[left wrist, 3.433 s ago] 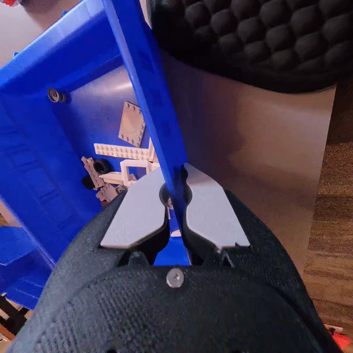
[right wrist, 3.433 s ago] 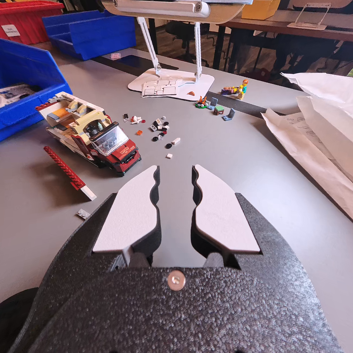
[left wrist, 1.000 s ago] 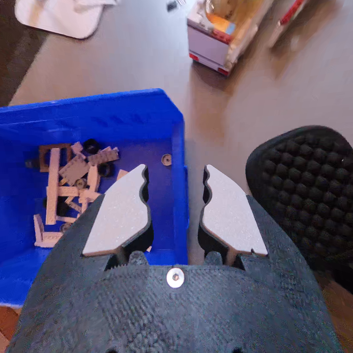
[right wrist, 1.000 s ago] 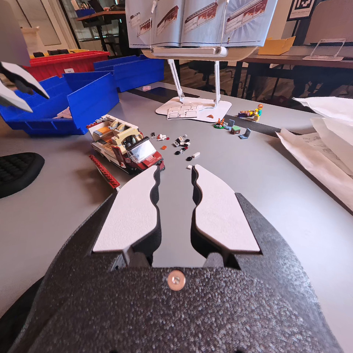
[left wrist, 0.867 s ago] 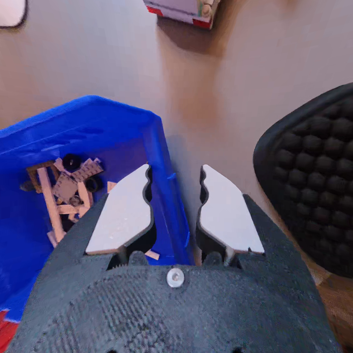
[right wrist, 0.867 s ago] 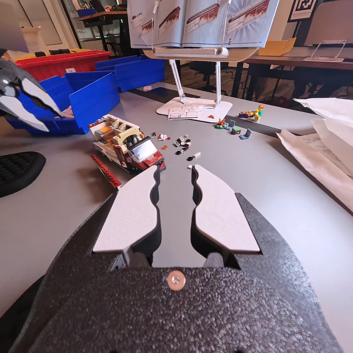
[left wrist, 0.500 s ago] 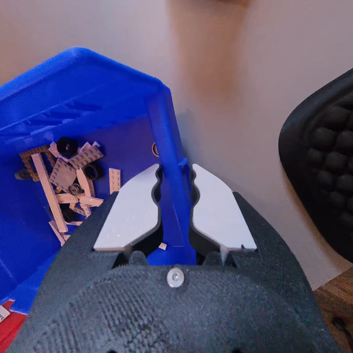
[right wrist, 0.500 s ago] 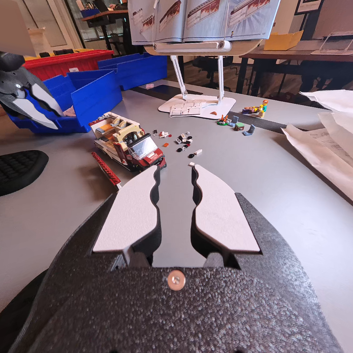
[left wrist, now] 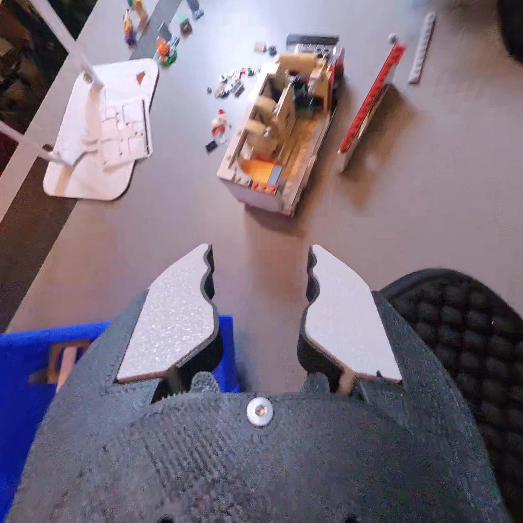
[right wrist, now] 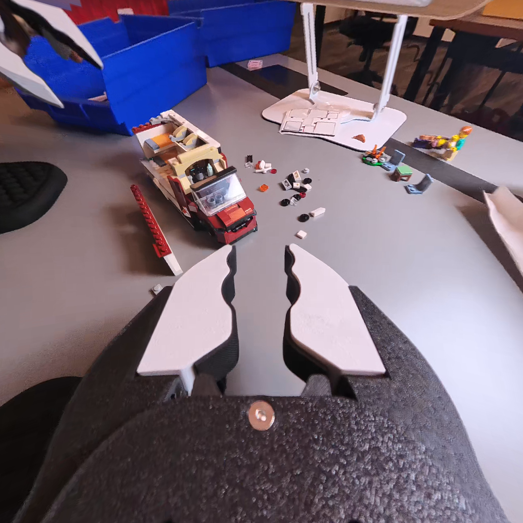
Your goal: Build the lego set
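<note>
Your left gripper point(left wrist: 259, 250) is spread wide and bare over the grey desk point(left wrist: 184, 226), with the blue bin point(left wrist: 25, 345) at the lower left of the frame and a black pad point(left wrist: 464, 325) at the lower right. Your right gripper point(right wrist: 259, 249) is part open, grasping nothing, just short of the red brick-built truck point(right wrist: 198, 181) at centre. A red studded strip point(right wrist: 150, 218) lies left of the truck and loose small pieces point(right wrist: 294, 186) lie to its right.

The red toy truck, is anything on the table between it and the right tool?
Nothing visible. The right tool is open and holds nothing, just short of the red toy truck, with only bare grey table between them. A small white tile and a red studded strip lie off to the sides.
</note>
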Motion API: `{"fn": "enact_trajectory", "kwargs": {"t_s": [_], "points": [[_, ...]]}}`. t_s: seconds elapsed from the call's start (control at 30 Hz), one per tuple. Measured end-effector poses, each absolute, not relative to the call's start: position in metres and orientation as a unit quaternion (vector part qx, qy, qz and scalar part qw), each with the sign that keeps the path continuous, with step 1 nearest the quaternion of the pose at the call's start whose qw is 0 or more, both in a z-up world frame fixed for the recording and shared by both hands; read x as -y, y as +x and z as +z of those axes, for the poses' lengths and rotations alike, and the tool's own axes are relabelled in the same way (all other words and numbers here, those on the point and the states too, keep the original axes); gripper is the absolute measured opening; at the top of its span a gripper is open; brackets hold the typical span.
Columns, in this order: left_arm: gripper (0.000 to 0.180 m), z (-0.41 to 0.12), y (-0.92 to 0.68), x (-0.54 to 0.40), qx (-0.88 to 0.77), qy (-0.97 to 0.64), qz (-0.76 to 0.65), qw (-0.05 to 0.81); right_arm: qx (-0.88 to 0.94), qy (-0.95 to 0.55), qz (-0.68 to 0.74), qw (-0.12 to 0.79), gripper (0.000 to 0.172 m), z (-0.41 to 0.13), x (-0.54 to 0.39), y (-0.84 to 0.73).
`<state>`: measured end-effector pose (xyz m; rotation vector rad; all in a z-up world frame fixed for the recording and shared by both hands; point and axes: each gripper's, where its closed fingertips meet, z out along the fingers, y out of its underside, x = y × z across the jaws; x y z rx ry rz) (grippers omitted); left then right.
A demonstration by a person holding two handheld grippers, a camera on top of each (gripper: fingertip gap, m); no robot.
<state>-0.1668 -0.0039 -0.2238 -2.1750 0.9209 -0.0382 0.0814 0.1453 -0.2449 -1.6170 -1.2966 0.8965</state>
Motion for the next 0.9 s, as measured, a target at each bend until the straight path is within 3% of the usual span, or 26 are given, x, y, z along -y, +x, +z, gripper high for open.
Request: {"fn": "enact_trajectory", "kwargs": {"t_s": [0.13, 0.23, 0.47, 0.6, 0.9], "points": [[0.086, -0.247, -0.133, -0.044, -0.350, -0.848, -0.016, 0.397, 0.570, -0.625, 0.353, 0.399, 0.032, -0.246, -0.147, 0.057], [0.092, -0.263, -0.123, -0.068, -0.332, -0.858, -0.035, 0.390, 0.597, -0.620, 0.322, 0.395, 0.031, -0.243, -0.170, 0.037], [0.069, -0.278, -0.123, -0.083, -0.296, -0.861, -0.061, 0.408, 0.687, -0.584, 0.261, 0.345, 0.025, -0.275, -0.204, -0.030], [0.068, -0.277, -0.123, -0.082, -0.291, -0.850, -0.060, 0.436, 0.729, -0.572, 0.225, 0.302, 0.025, -0.304, -0.209, -0.053], [0.069, -0.273, -0.123, -0.081, -0.291, -0.826, -0.069, 0.477, 0.764, -0.563, 0.187, 0.254, 0.011, -0.315, -0.210, -0.063]]}}
